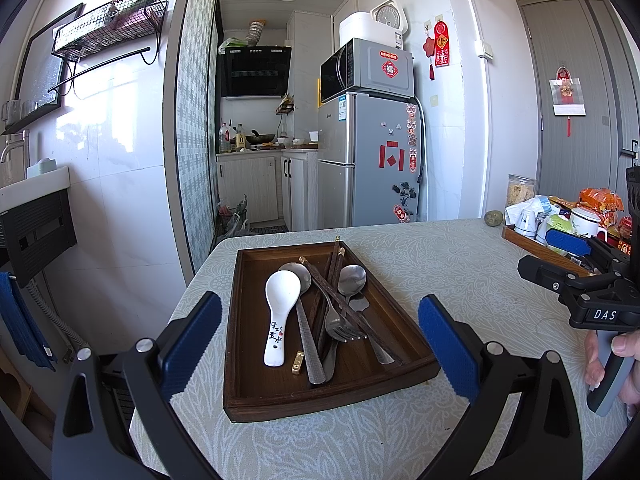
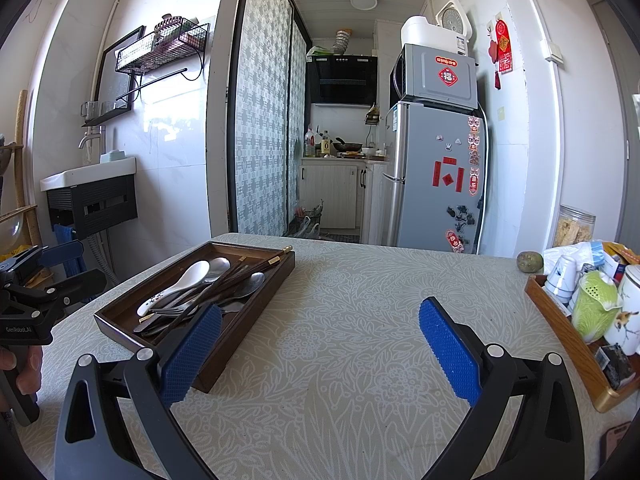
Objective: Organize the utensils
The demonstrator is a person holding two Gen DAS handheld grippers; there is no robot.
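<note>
A dark wooden tray (image 1: 240,392) (image 2: 256,312) lies on the patterned tablecloth. In it rest a white ceramic spoon (image 1: 279,312) (image 2: 180,285), metal spoons (image 1: 352,278), a fork (image 1: 336,324) and dark chopsticks (image 1: 332,264) (image 2: 256,266), piled across each other. My left gripper (image 1: 320,344) is open above the tray's near end, its blue pads either side of the utensils, holding nothing. My right gripper (image 2: 320,352) is open over bare tablecloth to the right of the tray; its left pad overlaps the tray's near corner in the right wrist view.
A second wooden tray (image 2: 568,332) with cups, a green strainer and snack packets stands at the table's right edge. A jar (image 2: 574,228) and a round green fruit (image 2: 529,261) sit behind it. Beyond the table are a fridge (image 2: 436,176) and a kitchen.
</note>
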